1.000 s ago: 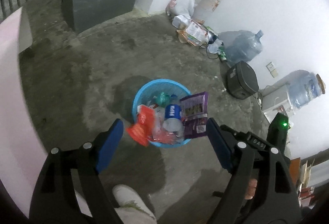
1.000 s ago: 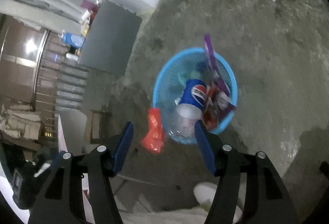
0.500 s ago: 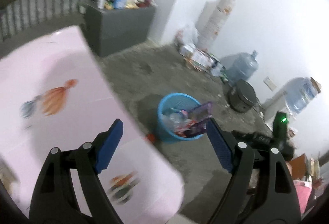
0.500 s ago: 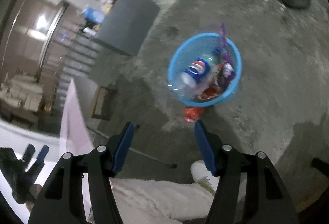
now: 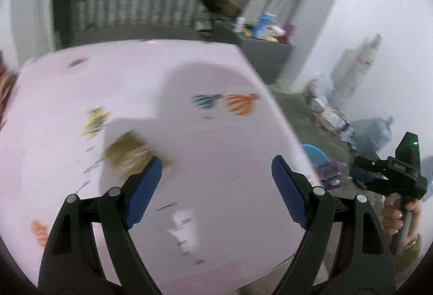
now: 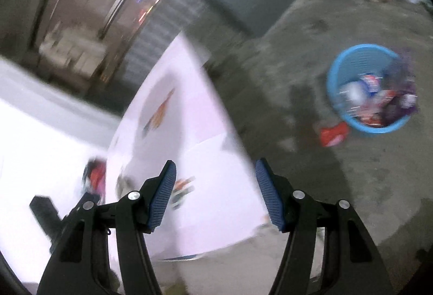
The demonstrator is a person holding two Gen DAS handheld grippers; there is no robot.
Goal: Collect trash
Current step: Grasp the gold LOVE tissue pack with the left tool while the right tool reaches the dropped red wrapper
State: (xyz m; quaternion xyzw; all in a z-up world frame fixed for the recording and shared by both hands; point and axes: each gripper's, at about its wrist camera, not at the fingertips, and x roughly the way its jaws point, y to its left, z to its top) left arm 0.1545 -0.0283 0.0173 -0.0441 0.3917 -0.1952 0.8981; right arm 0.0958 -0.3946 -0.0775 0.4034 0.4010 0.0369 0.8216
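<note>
Left wrist view: my left gripper points over a pink table, its jaws wide with nothing between them. Blurred trash lies on the table: a tan packet just beyond the left pad, a white scrap near, between the two fingers, and an orange wrapper farther off toward the table's right edge. Past that edge, low on the floor, I see part of the blue bin. At far right a hand holds my right gripper.

Right wrist view: my right gripper is half open and empty, aimed at the table's near right edge. The bin, full of bottles and wrappers, stands on the concrete floor well to the right and far of the pads. A red wrapper lies on the floor just beside the bin's near left side.
</note>
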